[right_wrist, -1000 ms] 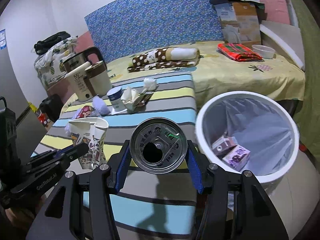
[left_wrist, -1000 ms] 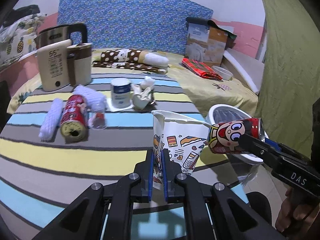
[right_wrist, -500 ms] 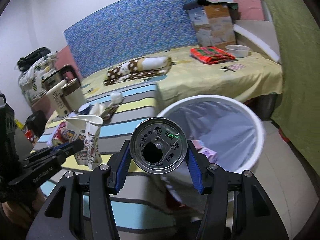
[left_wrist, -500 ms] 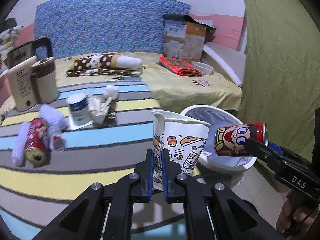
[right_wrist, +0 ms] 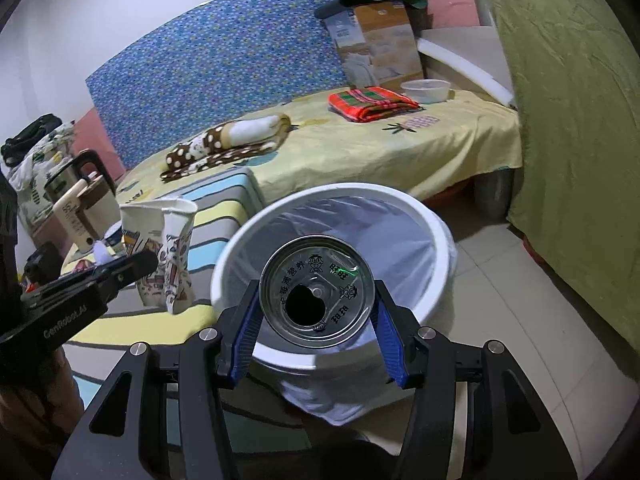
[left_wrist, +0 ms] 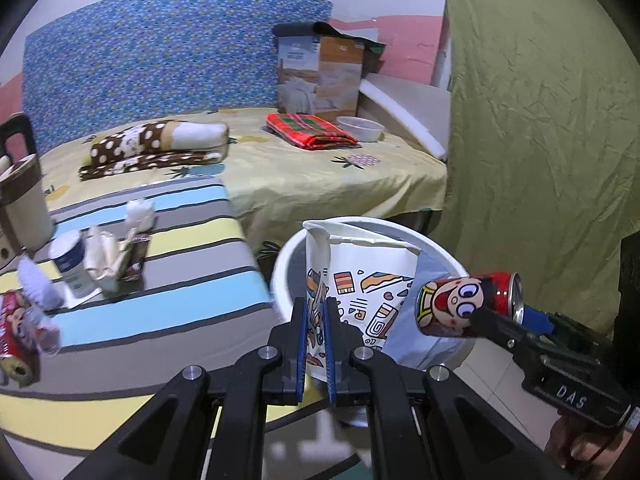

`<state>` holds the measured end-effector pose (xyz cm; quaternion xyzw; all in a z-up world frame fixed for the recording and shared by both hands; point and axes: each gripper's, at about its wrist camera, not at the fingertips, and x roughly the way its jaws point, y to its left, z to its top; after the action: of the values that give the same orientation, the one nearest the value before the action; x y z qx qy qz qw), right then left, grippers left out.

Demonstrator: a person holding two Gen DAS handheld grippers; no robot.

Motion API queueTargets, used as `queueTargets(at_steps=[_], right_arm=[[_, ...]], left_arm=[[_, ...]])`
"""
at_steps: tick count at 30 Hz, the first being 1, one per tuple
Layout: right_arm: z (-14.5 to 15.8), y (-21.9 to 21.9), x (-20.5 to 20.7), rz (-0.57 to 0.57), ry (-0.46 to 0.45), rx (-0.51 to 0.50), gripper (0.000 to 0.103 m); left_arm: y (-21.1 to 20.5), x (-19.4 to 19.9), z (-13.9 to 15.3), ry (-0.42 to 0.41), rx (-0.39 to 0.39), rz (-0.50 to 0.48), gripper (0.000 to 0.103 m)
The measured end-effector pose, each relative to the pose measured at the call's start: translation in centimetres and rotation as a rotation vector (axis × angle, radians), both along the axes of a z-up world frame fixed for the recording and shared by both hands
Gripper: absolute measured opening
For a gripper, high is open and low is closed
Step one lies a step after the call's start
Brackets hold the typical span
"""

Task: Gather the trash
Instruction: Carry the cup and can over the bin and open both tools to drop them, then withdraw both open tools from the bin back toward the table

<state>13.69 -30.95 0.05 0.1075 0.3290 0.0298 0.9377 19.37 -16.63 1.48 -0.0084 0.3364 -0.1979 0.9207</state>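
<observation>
Progress: 2 pieces of trash are in hand and neither has been released. The left gripper is clamped tight on the wall of a crumpled white paper cup with coloured doodle print, which stands upright between its blue pads, in front of the near rim of the round white plastic bin lined with a pale blue bag. The right gripper holds a red drinks can with a cartoon face across its body at roughly half span, opened silver top facing the camera, directly over the bin mouth. Judged from this, the drop of both items is the step in hand.

Outstanding: the striped tablecloth beside the bin carries more litter, namely a second red can lying on its side, a small white and blue tub, crumpled cream wrappers, a wad of white tissue and a fluffy white piece.

Not established: the bin's contents are masked by the can and cup. The left table edge is motion-blurred, so items there are uncertain. The beige kettle is cut off in the left view.
</observation>
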Motion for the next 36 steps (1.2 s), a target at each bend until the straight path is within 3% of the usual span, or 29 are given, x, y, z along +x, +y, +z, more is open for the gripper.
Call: queueTargets(at_steps=[15,18,21,36], right_arm=[[-1.4,-1.5,0.8,-0.015,0.058,-0.007,0.055],[-1.6,-1.4,1.0,-0.009,0.079,-0.012,0.055],[-1.7,-1.4,1.1,-0.004,0.084,-0.016,0.055],[-0.2,0.3,0.2,0.025,0.027,-0.034,0.057]], left_arm=[[-3.5,2.5,-2.1,0.048,0.000,-0.074,0.008],[-3.6,2.9,-2.5,0.056,-0.002,-0.075,0.013],[-3.3,2.8,-2.5,0.056,-0.016,-0.072,0.021],[0.3,0.5,-1.4,0.027,-0.031,-0.005,0.021]])
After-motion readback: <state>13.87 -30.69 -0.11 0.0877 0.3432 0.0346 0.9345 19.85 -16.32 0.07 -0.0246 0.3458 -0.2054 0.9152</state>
